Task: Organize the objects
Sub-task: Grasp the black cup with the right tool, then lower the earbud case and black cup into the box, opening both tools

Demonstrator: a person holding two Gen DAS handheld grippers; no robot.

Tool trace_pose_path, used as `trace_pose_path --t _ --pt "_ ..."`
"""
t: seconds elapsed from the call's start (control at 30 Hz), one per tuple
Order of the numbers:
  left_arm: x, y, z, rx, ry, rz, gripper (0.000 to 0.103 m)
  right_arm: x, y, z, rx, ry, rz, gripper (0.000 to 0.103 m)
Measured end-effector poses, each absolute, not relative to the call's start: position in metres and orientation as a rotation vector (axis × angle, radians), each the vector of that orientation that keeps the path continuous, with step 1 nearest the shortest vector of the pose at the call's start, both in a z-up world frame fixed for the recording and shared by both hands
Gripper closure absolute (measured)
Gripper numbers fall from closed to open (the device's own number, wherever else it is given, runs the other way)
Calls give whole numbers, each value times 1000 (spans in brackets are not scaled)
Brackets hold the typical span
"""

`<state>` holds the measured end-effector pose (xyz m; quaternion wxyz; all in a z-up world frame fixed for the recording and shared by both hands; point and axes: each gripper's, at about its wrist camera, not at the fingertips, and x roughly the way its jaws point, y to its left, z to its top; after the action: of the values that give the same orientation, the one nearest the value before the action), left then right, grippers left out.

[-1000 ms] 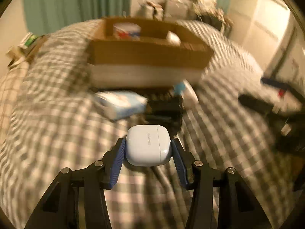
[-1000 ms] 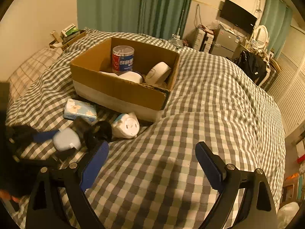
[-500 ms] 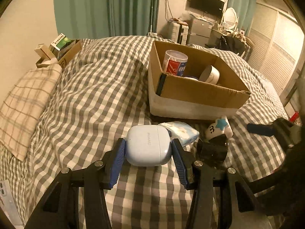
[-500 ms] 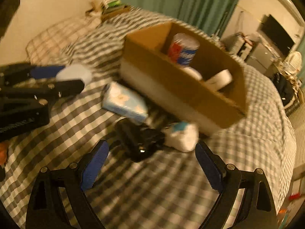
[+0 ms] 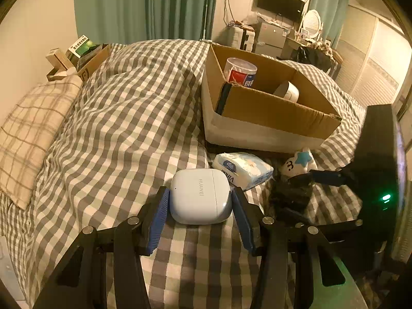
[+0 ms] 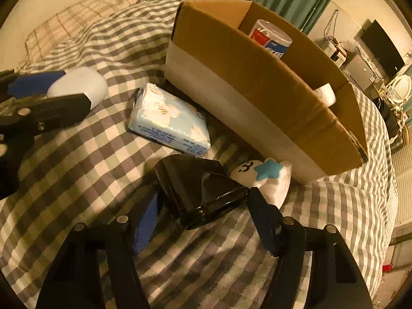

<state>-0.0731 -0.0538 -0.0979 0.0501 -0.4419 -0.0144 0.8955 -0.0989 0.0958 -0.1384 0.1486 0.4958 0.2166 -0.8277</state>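
Note:
My left gripper (image 5: 200, 207) is shut on a white earbud case (image 5: 200, 195), held above the checked bedspread; the case also shows in the right wrist view (image 6: 78, 85). My right gripper (image 6: 203, 216) has its jaws around a glossy black case (image 6: 198, 189) lying on the bed, pads at its sides; the black case also shows in the left wrist view (image 5: 289, 193). A blue tissue pack (image 6: 168, 122) and a white plush with a blue star (image 6: 265, 177) lie beside it. The cardboard box (image 6: 257, 87) stands behind, holding a red-and-blue can (image 6: 270, 38) and a white roll (image 6: 325, 94).
A plaid pillow (image 5: 28, 128) lies at the left. A small box of packages (image 5: 77, 56) sits at the bed's far left corner. Green curtains, a TV and cluttered furniture stand beyond the bed.
My right gripper has dropped toward the bed and closed in around the black case. My left gripper has held the earbud case while swinging left of the box.

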Motion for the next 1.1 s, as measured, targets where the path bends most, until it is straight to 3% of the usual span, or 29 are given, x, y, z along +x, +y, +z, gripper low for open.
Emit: trace_pose_path --t 0.47,0.67,0.9,1.1 --pt "-76 -62 -93 -1381 -105 2745 53 -77 164 -91 1315 308 -2531 40" --pt "-82 -53 -74 -1336 -77 2744 53 -77 173 -66 1215 264 -2595 42" --pt "-116 -20 -8 -1144 -21 2697 53 -107 189 5 1093 255 -2643 46" --pt "-164 15 24 -1027 86 2691 53 -146 195 46 995 329 -2689 48"
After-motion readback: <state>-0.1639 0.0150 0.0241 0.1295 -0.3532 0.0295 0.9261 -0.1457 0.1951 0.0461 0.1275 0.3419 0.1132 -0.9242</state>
